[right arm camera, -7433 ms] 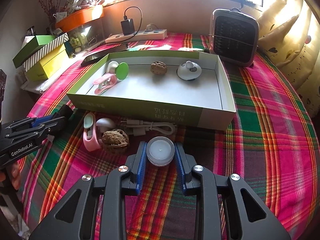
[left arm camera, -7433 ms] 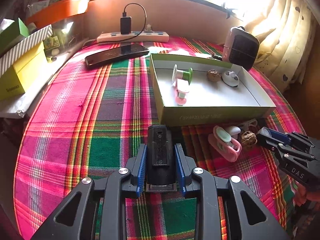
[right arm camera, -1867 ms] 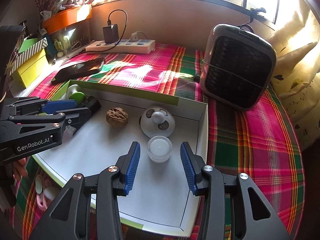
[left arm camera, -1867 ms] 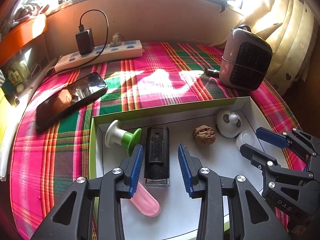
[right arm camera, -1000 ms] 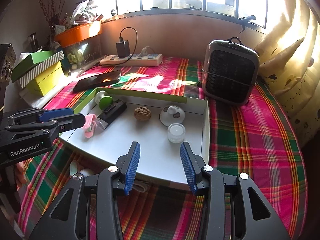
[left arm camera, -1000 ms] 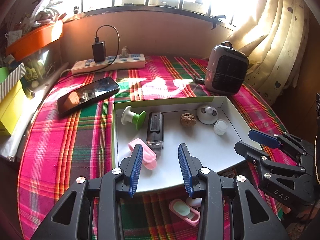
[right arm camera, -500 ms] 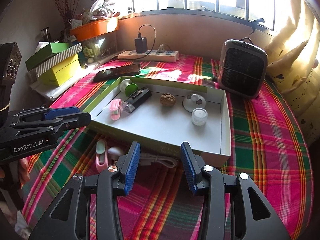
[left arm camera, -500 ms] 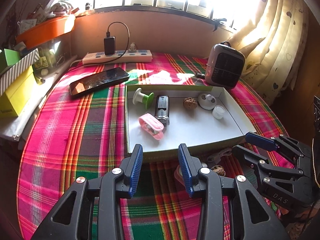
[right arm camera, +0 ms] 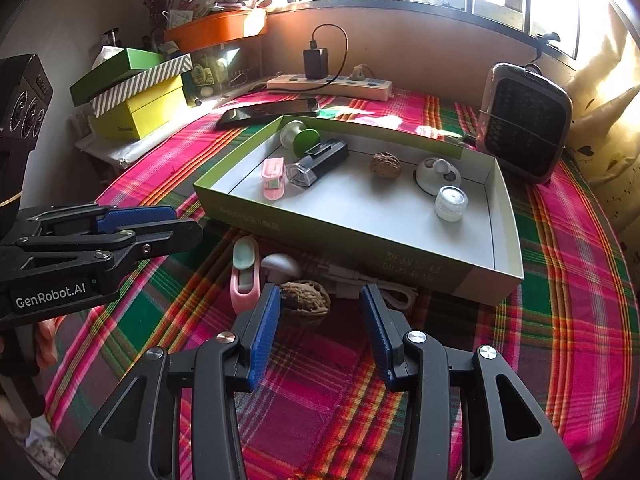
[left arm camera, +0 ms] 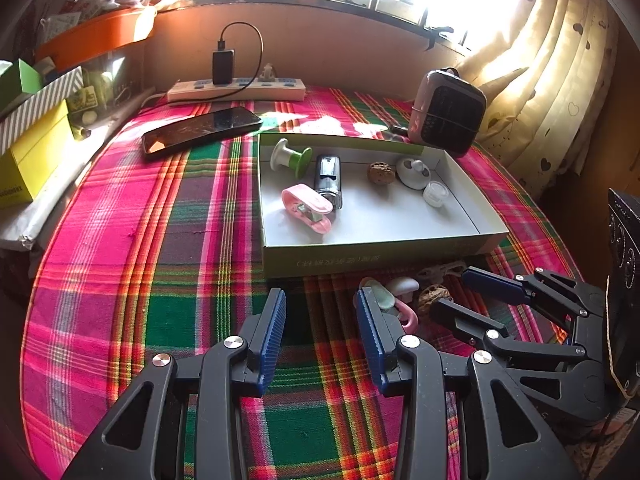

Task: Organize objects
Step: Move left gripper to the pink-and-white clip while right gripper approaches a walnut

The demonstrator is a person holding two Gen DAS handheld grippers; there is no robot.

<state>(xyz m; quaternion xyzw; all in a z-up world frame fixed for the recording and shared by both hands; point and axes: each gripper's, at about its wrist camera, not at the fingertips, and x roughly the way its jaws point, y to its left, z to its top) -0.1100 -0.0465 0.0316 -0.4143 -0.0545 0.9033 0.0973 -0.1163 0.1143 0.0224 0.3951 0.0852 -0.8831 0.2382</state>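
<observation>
The green-sided white box (left arm camera: 380, 258) (right arm camera: 340, 236) holds a green spool (left arm camera: 290, 156), a black device (left arm camera: 328, 174), a pink clip (left arm camera: 308, 208), a walnut (left arm camera: 381, 173), a white round piece (left arm camera: 414, 168) and a small white jar (right arm camera: 451, 203). On the cloth in front of it lie a second pink clip (right arm camera: 244, 276), a white mushroom-shaped piece (right arm camera: 280, 266), a walnut (right arm camera: 306, 300) and a white cable (right arm camera: 360, 284). My left gripper (left arm camera: 320, 300) (right arm camera: 186, 224) hangs open and empty over bare cloth. My right gripper (right arm camera: 320, 296) (left arm camera: 452, 290) is open, with the loose walnut just ahead of its left fingertip, untouched.
A small heater (right arm camera: 524, 120) stands behind the box at the right. A phone (left arm camera: 200, 130) and a power strip (left arm camera: 236, 92) lie at the back, and stacked yellow, striped and green boxes (right arm camera: 136, 116) sit at the left. Curtains hang at the right edge.
Both grippers have drawn back from over the box toward the near side and sunk a little. The black device and white jar, held earlier, lie in the box.
</observation>
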